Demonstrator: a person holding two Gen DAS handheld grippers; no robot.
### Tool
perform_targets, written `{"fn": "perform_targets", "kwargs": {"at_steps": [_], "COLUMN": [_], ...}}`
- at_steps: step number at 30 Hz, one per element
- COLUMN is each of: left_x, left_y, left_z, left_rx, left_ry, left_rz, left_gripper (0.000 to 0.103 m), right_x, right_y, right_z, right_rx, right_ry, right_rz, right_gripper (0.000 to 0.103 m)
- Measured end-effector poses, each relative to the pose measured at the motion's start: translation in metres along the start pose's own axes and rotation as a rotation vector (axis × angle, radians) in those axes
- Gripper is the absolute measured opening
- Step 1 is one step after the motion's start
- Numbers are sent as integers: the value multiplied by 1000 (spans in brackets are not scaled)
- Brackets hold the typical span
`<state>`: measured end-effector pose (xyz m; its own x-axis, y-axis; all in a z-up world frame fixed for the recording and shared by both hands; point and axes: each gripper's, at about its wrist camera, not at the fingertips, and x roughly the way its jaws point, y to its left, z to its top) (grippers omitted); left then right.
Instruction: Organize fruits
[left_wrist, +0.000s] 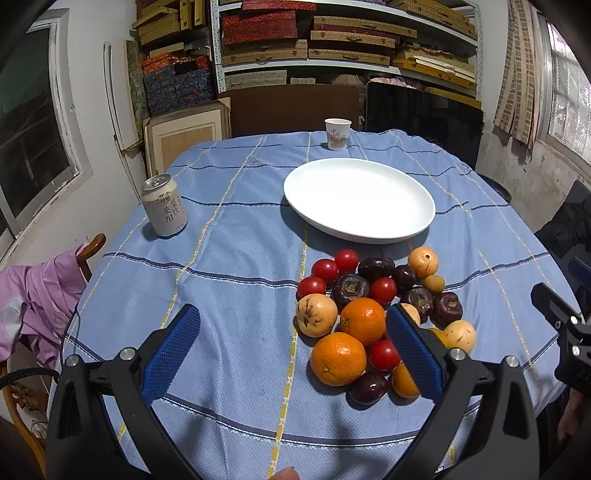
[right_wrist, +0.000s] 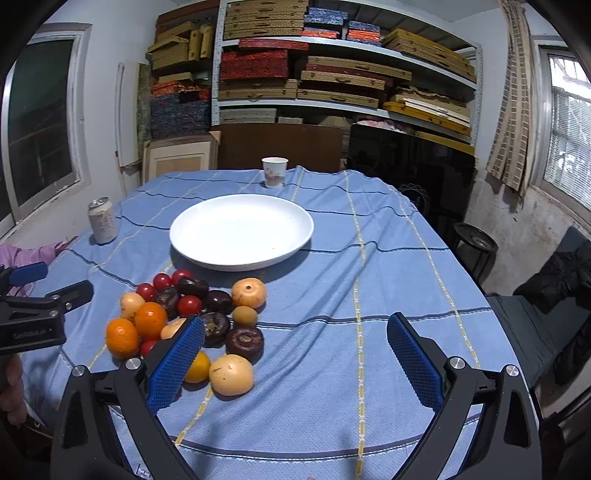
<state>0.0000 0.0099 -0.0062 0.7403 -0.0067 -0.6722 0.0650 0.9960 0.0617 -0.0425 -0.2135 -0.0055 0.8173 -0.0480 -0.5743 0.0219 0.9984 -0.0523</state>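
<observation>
Shelves of flat boxes fill the back wall, and your desk (left_wrist: 229, 258) wears a blue striped cloth with a white plate (left_wrist: 359, 199) in the middle, bare so far. All the fruit sits in one pile (left_wrist: 380, 317) on the near side of the plate, touching nothing but cloth and each other.

Both claws are spread wide and gripping nothing. Your left claw (left_wrist: 291, 350) hovers just left of the pile, your right claw (right_wrist: 295, 354) just right of it.

Handling guesses: the cherry tomatoes (left_wrist: 325, 270) look thin-skinned and slick, so squeeze gently across the widest part or they'll pop or shoot out. The mandarins (left_wrist: 338, 359) should be soft but forgiving; grab them across the middle. The dark mangosteen-looking ones (right_wrist: 244, 341) seem hard-shelled, fine for a firmer pinch. The tan round fruits (right_wrist: 231, 374) are smooth and will probably roll.

Start from the outer edge of the pile, since pulling one from the centre likely sets its neighbours rolling. The can (left_wrist: 164, 210) and paper cup (left_wrist: 337, 134) sit well apart, out of the way.
</observation>
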Motion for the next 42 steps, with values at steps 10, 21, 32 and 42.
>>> {"fn": "perform_targets", "kwargs": {"at_steps": [10,21,32,42], "left_x": [-2,-3,-1,0], "left_y": [-1,-1,-2,-4], "left_z": [-2,-4,-7,-9], "left_rx": [2,7,5,11], "left_ry": [-6,-4,1,0], "left_rz": [1,0,1,-4], "left_gripper": [99,99,99,99], "right_x": [0,4,14,15], "right_y": [-4,-10,-14,-13], "right_z": [3,2,-3,-3], "right_rx": [15,40,67,65], "right_ry": [-6,11,49,53], "right_rz": [-25,-28,-27,-33], "right_gripper": [100,100,100,100]}}
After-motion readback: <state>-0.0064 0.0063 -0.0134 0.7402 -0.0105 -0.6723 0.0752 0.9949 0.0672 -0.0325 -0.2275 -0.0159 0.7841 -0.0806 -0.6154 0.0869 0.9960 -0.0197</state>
